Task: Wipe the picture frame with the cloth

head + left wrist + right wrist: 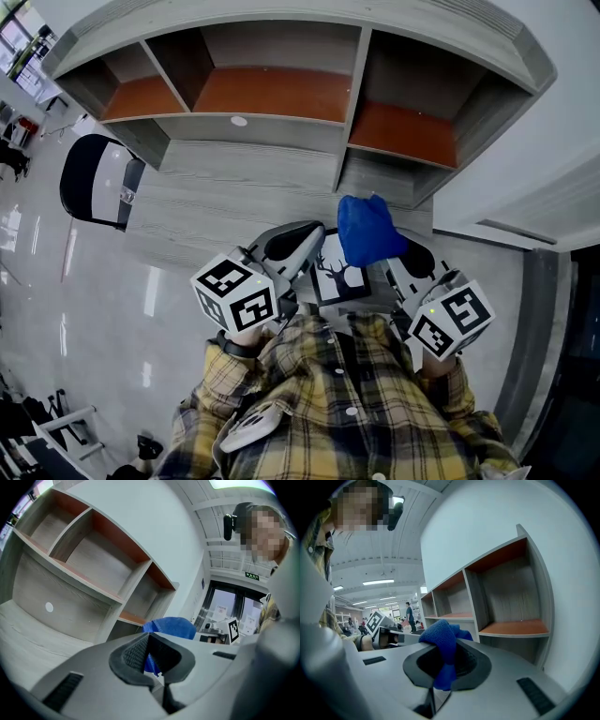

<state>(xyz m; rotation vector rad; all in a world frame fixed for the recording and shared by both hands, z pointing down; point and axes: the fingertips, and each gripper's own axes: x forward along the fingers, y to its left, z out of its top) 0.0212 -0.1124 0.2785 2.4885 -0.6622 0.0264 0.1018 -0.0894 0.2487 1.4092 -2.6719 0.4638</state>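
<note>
A small picture frame (339,274) with a black deer print hangs in front of my chest, between the two grippers. My left gripper (314,258) is shut on its left edge. In the left gripper view only a pale sliver shows between the closed jaws (154,667). My right gripper (398,253) is shut on a bunched blue cloth (367,230), which stands up above the frame's right side. The cloth (440,639) bulges out of the right gripper (443,667) in the right gripper view. It also appears as the blue cloth (171,626) beyond the left jaws.
A grey shelf unit (272,94) with orange-brown shelf boards stands ahead over a grey wood desk top (216,187). A black and white chair (94,178) is at the left on the shiny floor. A white wall (562,141) runs along the right.
</note>
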